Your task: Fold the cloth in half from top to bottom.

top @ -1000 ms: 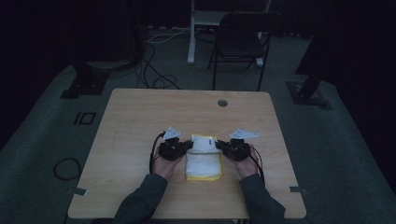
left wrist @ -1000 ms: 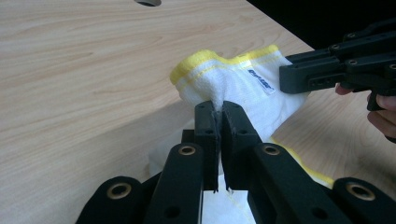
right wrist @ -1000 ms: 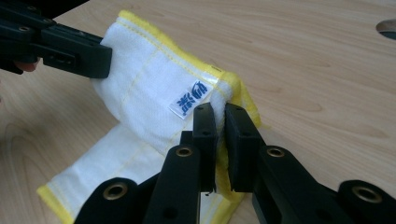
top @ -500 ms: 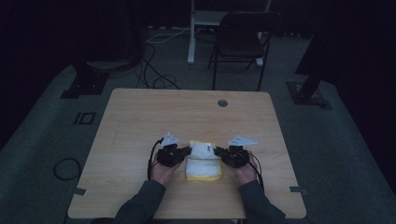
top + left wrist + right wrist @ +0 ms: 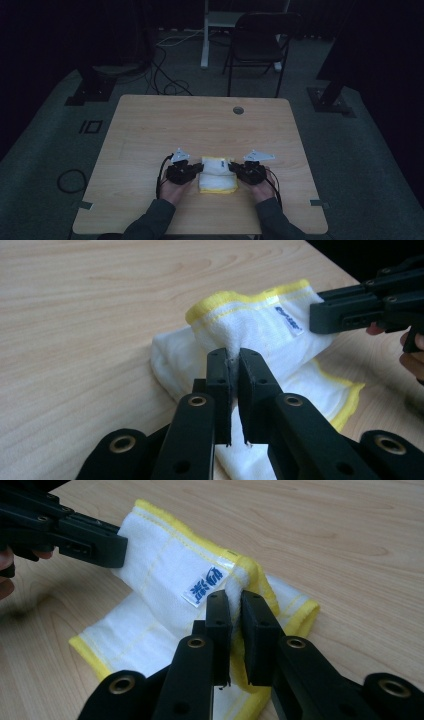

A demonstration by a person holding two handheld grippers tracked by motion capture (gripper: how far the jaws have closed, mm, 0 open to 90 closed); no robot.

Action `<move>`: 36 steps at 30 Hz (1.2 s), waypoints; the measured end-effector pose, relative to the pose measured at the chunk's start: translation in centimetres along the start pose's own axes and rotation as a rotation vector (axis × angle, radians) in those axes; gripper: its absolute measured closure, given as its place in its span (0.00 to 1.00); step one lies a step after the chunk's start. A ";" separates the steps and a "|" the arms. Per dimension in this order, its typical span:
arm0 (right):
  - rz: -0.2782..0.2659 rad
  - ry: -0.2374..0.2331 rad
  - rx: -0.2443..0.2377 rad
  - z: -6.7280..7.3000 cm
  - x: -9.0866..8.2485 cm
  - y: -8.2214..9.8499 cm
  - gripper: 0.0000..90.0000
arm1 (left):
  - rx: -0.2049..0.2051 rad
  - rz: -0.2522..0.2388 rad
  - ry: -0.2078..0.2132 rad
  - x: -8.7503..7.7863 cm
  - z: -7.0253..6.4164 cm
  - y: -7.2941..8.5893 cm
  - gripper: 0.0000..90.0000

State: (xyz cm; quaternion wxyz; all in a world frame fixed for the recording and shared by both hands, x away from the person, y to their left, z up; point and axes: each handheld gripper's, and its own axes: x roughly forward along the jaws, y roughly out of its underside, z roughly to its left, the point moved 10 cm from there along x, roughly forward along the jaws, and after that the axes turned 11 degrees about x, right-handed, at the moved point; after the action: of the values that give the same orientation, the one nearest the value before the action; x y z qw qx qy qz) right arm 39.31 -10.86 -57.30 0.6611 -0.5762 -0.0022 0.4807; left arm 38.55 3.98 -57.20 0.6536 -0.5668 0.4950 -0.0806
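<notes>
Down near the person's edge of the table [image 5: 150, 125], a white cloth with a yellow border [image 5: 217, 176] lies partly folded, its upper layer lifted between the two grippers. On the cloth's left side, the left gripper [image 5: 234, 357] has its jaws clamped on a pinch of the white weave just below the yellow hem; the jaws have just been easing apart slightly, yet fabric is still squeezed between the pads. At the opposite corner, the right gripper [image 5: 236, 597] is closed on the cloth beside the small blue-printed label [image 5: 202, 587], where the yellow edge bunches into the jaws. The lower layer rests flat on the wood, its yellow border showing beneath the raised part. Bare tabletop stretches wide beyond the cloth toward the far edge, and to both sides of the hands. A round grommet hole [image 5: 238, 110] sits near the far edge, well apart from the cloth.
</notes>
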 end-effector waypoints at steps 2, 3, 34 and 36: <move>0.005 -0.001 0.005 0.0 0.0 0.2 0.93 | -0.015 0.007 0.002 0.0 0.0 0.4 0.93; 0.007 0.003 0.000 0.0 0.0 0.3 0.93 | -0.018 0.010 0.001 0.0 0.0 0.4 0.92; 0.015 0.052 0.025 -1.2 -0.2 1.2 0.79 | -0.045 0.032 -0.022 3.4 3.1 -2.6 0.85; 0.011 0.066 0.033 -1.6 -0.3 1.1 0.76 | -0.039 0.033 -0.016 3.2 2.8 -2.5 0.85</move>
State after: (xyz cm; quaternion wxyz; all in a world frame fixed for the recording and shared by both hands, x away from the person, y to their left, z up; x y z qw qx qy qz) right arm 39.31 -12.38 -58.54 0.6674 -0.5807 0.0308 0.4651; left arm 43.36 2.79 -57.32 0.6476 -0.5718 0.5006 -0.0557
